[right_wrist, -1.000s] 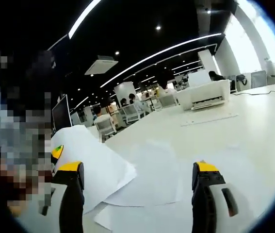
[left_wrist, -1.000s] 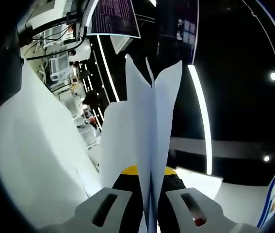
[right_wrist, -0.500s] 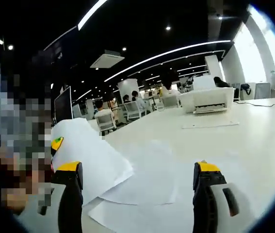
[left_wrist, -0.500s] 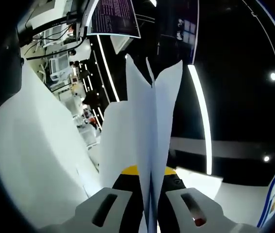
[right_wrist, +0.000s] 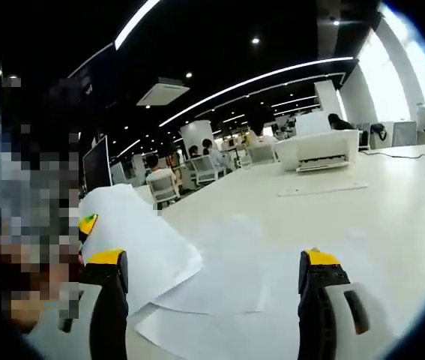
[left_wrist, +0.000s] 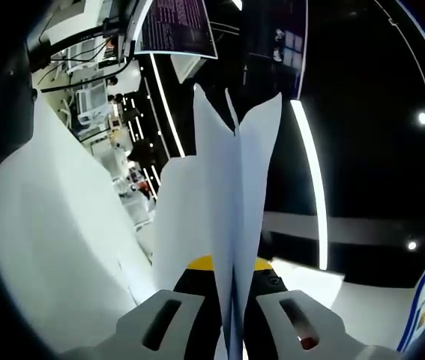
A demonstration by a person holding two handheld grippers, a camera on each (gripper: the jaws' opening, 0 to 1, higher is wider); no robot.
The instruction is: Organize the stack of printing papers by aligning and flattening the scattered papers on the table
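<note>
White bench (right_wrist: 392, 217) is sliding slightly under the released right tongs (right_wrist: 212, 300) drifting over scattered papers (right_wrist: 212, 277), while the left tongs (left_wrist: 231, 315) are staying clenched on lifted sheets (left_wrist: 234, 210), alignment pending.

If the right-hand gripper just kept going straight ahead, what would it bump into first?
Probably the loose sheets of paper lying on the white table between the open right gripper's jaws, though depth is hard to judge.

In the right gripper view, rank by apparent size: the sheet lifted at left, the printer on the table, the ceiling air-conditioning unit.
1. Lifted sheet, largest, though it is nearest the camera.
2. Printer.
3. Ceiling air-conditioning unit, smallest, but close to the printer; both are far off, so that order is unsure.
</note>
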